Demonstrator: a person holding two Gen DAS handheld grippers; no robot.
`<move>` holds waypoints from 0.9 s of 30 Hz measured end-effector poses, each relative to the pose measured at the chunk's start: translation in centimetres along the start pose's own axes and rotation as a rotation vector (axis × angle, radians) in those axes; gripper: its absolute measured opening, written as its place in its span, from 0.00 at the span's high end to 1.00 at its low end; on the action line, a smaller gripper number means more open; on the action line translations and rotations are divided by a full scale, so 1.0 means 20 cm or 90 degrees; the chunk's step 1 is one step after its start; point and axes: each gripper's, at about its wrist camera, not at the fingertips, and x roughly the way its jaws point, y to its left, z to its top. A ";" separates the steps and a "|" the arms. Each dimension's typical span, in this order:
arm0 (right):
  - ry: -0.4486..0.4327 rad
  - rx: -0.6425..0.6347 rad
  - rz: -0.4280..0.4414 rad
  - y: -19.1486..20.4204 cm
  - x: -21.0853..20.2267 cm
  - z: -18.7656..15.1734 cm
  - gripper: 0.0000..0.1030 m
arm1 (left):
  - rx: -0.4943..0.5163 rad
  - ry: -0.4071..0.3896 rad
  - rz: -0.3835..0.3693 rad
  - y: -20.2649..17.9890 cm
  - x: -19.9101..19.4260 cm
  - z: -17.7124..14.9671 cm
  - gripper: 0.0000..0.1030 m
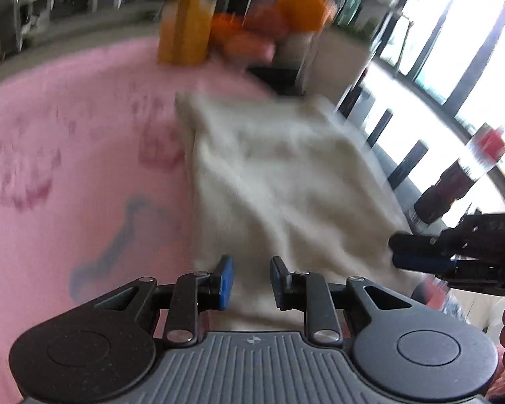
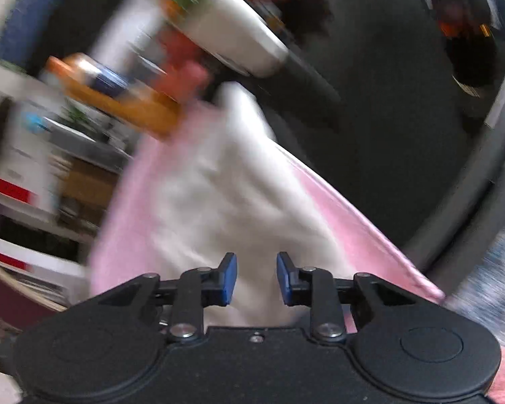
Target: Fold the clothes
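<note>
Both views are motion-blurred. A pink printed cloth (image 1: 67, 168) is seen covering the worktop; a dark bone-shaped print and reddish prints are made out on its left part. Right of these, a cream garment (image 1: 279, 175) is laid flat on the pink cloth, reaching toward the worktop's right edge. The left gripper (image 1: 251, 281) is positioned over the garment's near edge, blue pads parted with cream fabric visible in the gap; nothing is clamped. At the garment's near right corner the right gripper (image 1: 417, 252) is seen from the side, its tips at the fabric edge; contact cannot be confirmed there. In the right wrist view, the right gripper (image 2: 256, 277) is held apart over the garment (image 2: 219, 202), nothing gripped. Orange items (image 1: 252, 23) are blurred at the far edge.
</note>
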 end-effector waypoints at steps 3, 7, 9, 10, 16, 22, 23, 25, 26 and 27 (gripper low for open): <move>-0.021 -0.015 -0.026 0.04 -0.07 -0.05 1.00 | 0.042 -0.001 0.035 -0.02 -0.03 -0.04 0.76; -0.049 -0.035 -0.062 0.09 -0.15 -0.11 0.86 | 0.027 0.027 0.078 -0.01 -0.13 -0.05 0.78; -0.064 -0.045 -0.079 0.12 -0.20 -0.14 0.84 | 0.024 0.031 0.095 -0.02 -0.21 -0.04 0.73; -0.071 -0.050 -0.088 0.13 -0.22 -0.15 0.84 | 0.022 0.033 0.103 -0.02 -0.25 -0.04 0.68; -0.088 -0.178 -0.097 0.48 -0.43 -0.23 0.40 | 0.014 -0.007 0.119 -0.11 -0.59 -0.02 0.42; -0.127 -0.251 -0.129 0.74 -0.71 -0.33 0.00 | 0.004 -0.038 0.091 -0.15 -0.85 -0.03 0.22; -0.135 -0.264 -0.132 0.77 -0.75 -0.34 0.00 | 0.007 -0.042 0.088 -0.16 -0.88 -0.03 0.20; -0.146 -0.284 -0.136 0.84 -0.84 -0.38 0.00 | 0.012 -0.052 0.079 -0.18 -0.95 -0.04 0.16; -0.145 -0.286 -0.137 0.86 -0.87 -0.38 0.00 | 0.013 -0.057 0.073 -0.19 -0.98 -0.04 0.16; -0.145 -0.289 -0.139 0.88 -0.89 -0.39 0.00 | 0.015 -0.061 0.067 -0.19 -1.01 -0.05 0.14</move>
